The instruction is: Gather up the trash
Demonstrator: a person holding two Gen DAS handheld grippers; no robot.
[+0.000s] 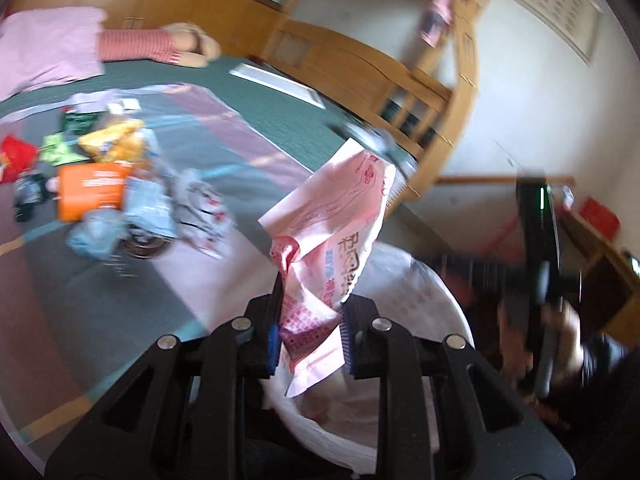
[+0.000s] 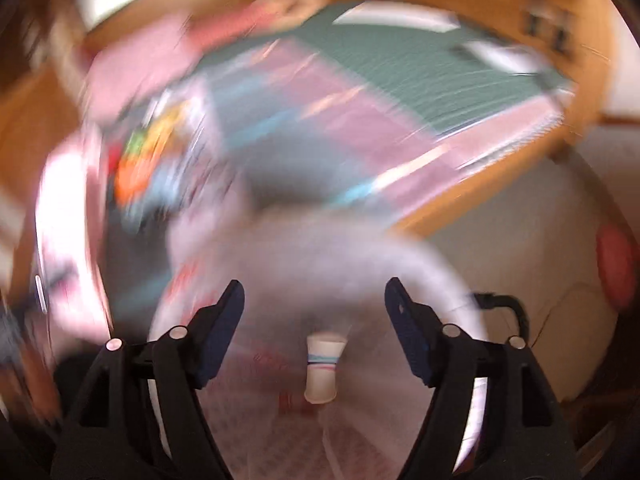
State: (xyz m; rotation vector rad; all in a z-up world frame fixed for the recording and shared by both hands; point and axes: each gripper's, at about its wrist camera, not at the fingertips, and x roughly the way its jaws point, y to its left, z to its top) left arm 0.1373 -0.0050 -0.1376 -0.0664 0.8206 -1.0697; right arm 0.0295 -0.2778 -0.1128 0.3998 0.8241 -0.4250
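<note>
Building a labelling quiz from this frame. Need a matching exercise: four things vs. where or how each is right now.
Things:
1. pink wrapper
2. paper cup
3. orange packet
4. right gripper

States:
A. lying in the litter pile on the mat
B. open, holding nothing
C. pinched in the left gripper over the white bin
D. below the open jaws, inside the bin liner

Pairs: 1-C, 2-D, 3-A, 4-B
</note>
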